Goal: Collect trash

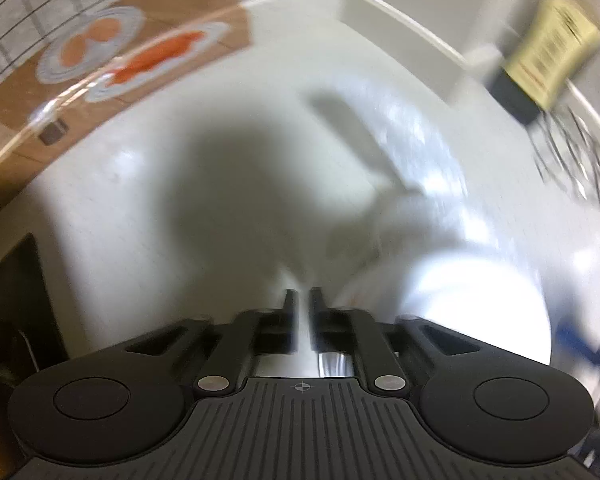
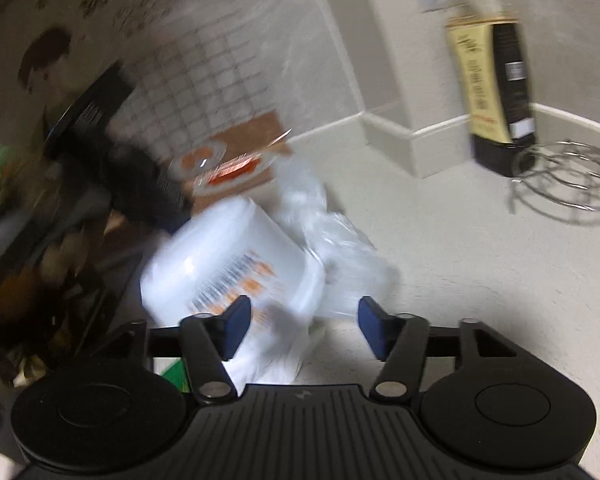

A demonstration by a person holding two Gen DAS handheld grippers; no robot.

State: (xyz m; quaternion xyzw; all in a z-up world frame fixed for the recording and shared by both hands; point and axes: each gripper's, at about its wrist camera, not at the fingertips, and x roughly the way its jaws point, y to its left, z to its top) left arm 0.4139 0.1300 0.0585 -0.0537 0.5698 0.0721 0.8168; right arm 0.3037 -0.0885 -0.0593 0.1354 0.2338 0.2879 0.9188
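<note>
The left gripper (image 1: 300,300) pointed steeply down at the pale countertop (image 1: 140,208), and its jaws stood nearly together. I could not tell from the blurred picture if some thin plastic was caught between them. Just past the tips, at about one o'clock, lay a crumpled clear plastic bag (image 1: 412,152), and at three o'clock a bright white container (image 1: 480,304).

In the right wrist view, the right gripper (image 2: 304,324) stood half open, and its blue pads (image 2: 236,324) pressed on nothing. The white container (image 2: 228,264), with an orange printed label, lay tilted on the counter at about eleven o'clock from the tips, touching the plastic bag (image 2: 340,248) at twelve o'clock. A dark bottle (image 2: 496,92) and a wire rack (image 2: 564,180) stood well apart, at two o'clock.

The bag looked very light, soft and slippery, so I judge it should be pinched at a bunched fold. The container seemed light and rather stiff, perhaps easy to dent, and too wide for the jaws, so its rim looked like the best place to hold.
</note>
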